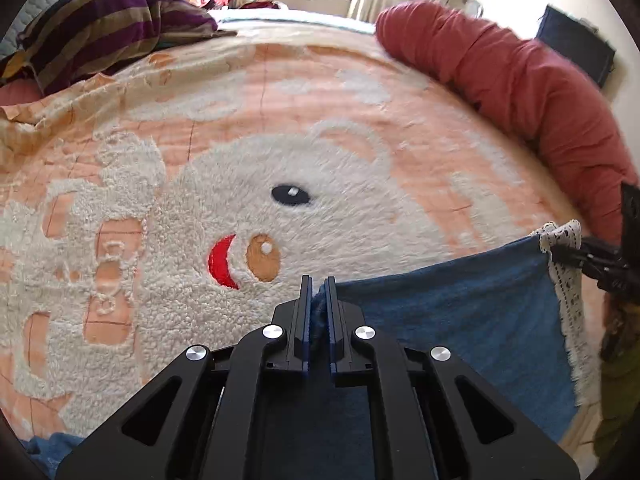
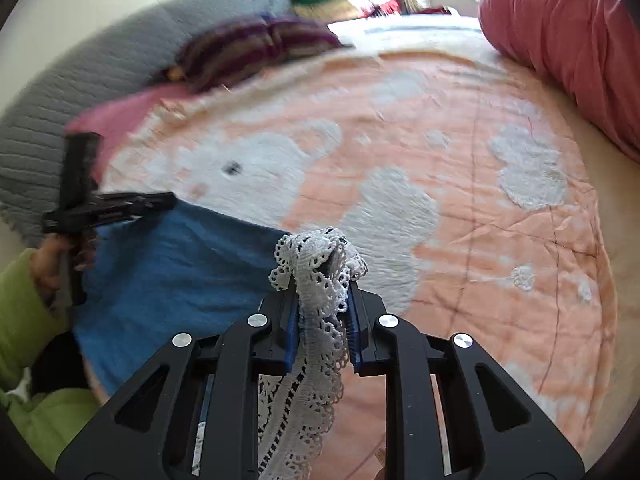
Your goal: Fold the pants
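The blue pants (image 1: 440,320) lie at the near edge of a bed covered by a peach bear-pattern blanket (image 1: 320,92), their held edge running sideways between the two grippers. The left gripper (image 1: 319,286) has its jaws clamped on blue fabric; the right gripper (image 2: 325,276) is clamped on the white lace trim (image 2: 320,344). A red bolster (image 1: 520,80) and a striped cushion (image 1: 100,28) border the blanket. A green sleeve (image 2: 24,320) shows. No writing is readable.

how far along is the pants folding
Early stage. Done: both corners are gripped. The left claw is shut on the blue denim pants, and the right claw pinches their white lace trim. In hand: that edge is held over the peach fleece blanket. Left: no finished fold shows yet.
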